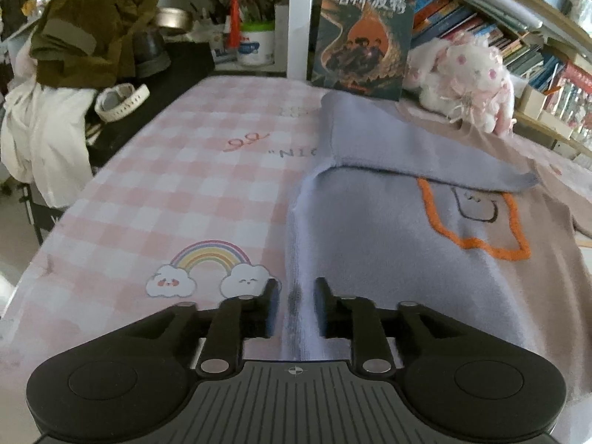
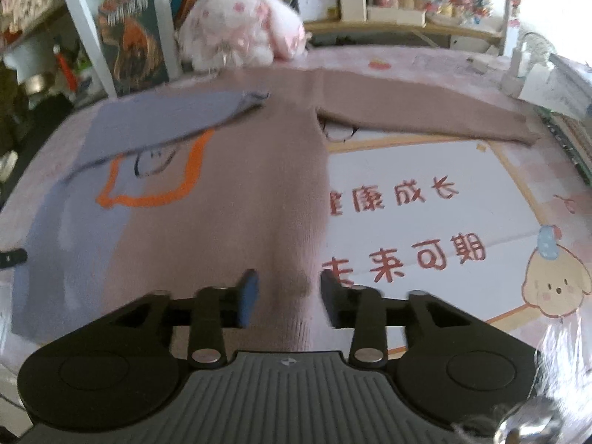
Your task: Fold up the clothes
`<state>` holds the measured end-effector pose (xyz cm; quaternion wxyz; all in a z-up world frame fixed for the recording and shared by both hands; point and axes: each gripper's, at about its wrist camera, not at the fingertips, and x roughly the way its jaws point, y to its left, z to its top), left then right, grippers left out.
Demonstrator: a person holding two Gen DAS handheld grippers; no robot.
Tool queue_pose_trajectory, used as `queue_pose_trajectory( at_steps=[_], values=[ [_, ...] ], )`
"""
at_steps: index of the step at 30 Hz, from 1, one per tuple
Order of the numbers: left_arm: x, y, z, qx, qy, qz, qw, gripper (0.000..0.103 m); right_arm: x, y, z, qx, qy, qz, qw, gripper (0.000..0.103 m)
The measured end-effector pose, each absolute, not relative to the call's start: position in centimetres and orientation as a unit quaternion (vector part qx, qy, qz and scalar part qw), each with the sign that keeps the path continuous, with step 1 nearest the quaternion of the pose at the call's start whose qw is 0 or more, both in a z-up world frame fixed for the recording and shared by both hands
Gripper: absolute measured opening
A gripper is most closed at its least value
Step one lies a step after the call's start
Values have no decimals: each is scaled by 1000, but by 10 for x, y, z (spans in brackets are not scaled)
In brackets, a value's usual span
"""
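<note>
Sweater [image 2: 236,192] flat on worktop [image 1: 166,170], lavender sleeve [image 1: 407,148] folded across chest, tan sleeve [image 2: 425,111] out straight. Left claw [image 1: 296,296] and right claw [image 2: 286,288] both apart, straddling hem edges — nothing gripped. Knit looks soft, floppy, prob. stretchy — pinch tan cuff or hem.

We find the sweater [image 2: 229,192] flat on the surface [image 2: 425,185], one sleeve [image 2: 166,118] folded over its chest, the other sleeve [image 2: 425,111] extended sideways; a plush toy [image 2: 236,22] sits behind it.
</note>
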<state>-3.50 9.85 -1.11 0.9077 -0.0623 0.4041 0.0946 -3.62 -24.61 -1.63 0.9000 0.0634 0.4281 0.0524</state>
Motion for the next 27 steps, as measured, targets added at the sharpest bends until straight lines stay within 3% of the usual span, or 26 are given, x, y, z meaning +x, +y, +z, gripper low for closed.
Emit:
queue_pose_trajectory(
  at_steps=[2,3,5,11,27],
  values=[
    [-41,95,-5,-60,398,91,911,52,-41,-244,-11,64,420,46,904,46],
    [-44,92,-2,-60,395,88,913,57,-45,-242,-9,60,416,43,906,50],
    [-50,86,4,-57,389,83,916,74,-52,-237,-4,51,407,36,911,64],
    [-67,64,10,-4,382,44,923,83,-74,-217,9,16,378,20,925,84],
    [-86,53,-3,10,398,-31,917,90,-126,-199,5,2,399,-29,916,86]
  ],
)
